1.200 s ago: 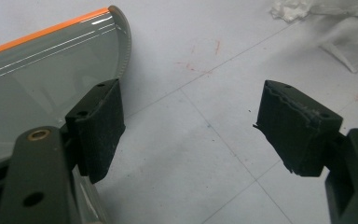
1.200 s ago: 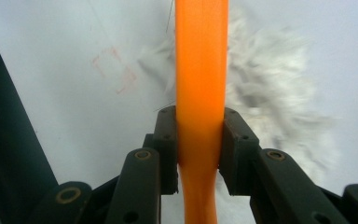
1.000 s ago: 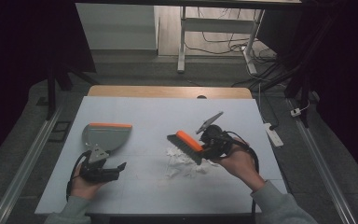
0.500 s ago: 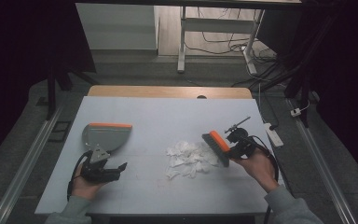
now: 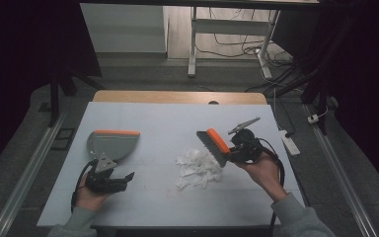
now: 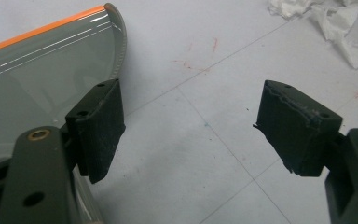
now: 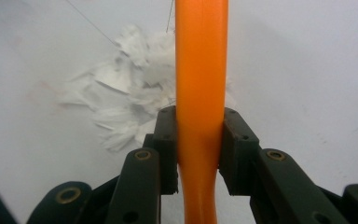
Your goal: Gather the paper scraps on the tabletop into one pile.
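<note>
High view: brush (image 5: 213, 146) right of centre, bristles at the paper scraps (image 5: 196, 168).
Right gripper (image 5: 237, 148) is clamped on its orange handle; left gripper (image 5: 123, 178), lower left, gapes empty just below the dustpan (image 5: 112, 144).

Brush (image 7: 200, 70) bristles out of frame above; dustpan (image 6: 37, 79) cut off at left edge.

A lab-like room – dark curtains (image 5: 24, 44), floor cables (image 5: 237, 47), bare worktable (image 5: 177, 116)
</note>
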### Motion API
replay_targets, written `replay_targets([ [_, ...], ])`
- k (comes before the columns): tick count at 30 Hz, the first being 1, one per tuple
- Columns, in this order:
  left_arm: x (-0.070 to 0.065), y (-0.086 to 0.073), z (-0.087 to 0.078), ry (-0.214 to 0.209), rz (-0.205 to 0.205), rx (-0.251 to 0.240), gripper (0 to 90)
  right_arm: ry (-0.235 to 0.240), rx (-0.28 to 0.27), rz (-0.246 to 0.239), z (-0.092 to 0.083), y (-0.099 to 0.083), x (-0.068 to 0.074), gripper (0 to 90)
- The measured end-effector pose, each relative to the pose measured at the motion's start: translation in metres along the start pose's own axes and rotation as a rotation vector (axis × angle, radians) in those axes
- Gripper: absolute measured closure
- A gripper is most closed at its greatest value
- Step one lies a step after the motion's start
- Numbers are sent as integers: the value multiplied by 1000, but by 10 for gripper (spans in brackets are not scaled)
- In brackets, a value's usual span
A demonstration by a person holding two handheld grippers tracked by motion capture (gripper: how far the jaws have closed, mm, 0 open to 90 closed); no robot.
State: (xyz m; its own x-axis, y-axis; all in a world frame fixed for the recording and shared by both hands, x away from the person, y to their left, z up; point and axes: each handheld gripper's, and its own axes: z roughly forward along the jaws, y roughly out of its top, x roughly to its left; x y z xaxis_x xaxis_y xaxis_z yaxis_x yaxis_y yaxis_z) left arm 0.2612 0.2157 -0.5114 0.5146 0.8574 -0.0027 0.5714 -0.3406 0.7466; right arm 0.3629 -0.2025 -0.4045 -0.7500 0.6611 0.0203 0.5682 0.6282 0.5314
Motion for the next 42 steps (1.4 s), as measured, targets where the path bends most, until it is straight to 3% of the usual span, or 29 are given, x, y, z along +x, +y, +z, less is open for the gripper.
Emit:
replay_targets([
  [4,-1,1,0,1,2,1,241,50,-22,-62,-17,1,9,708],
  [8,-2,1,0,3,3,1,241,132,0,-104,-13,4,29,708],
  [11,-2,1,-1,4,3,0,241,194,47,-151,3,8,47,707],
  [15,-1,0,-1,2,2,-1,241,283,153,-261,30,13,72,708],
  [20,-1,0,-1,1,4,-2,241,299,245,-308,62,22,92,708],
  [24,-1,0,-1,1,3,-1,241,302,279,-325,78,31,94,708],
  [26,-1,0,-1,2,2,-2,241,270,316,-337,80,37,91,708],
  [31,0,0,-1,0,2,-3,241,208,337,-208,80,39,62,708],
  [35,-1,0,0,0,3,1,241,149,303,-184,71,34,44,708],
  [38,-1,0,1,2,4,5,241,174,253,-175,59,32,39,708],
  [42,-2,0,1,3,6,4,241,165,153,-180,36,35,38,708],
])
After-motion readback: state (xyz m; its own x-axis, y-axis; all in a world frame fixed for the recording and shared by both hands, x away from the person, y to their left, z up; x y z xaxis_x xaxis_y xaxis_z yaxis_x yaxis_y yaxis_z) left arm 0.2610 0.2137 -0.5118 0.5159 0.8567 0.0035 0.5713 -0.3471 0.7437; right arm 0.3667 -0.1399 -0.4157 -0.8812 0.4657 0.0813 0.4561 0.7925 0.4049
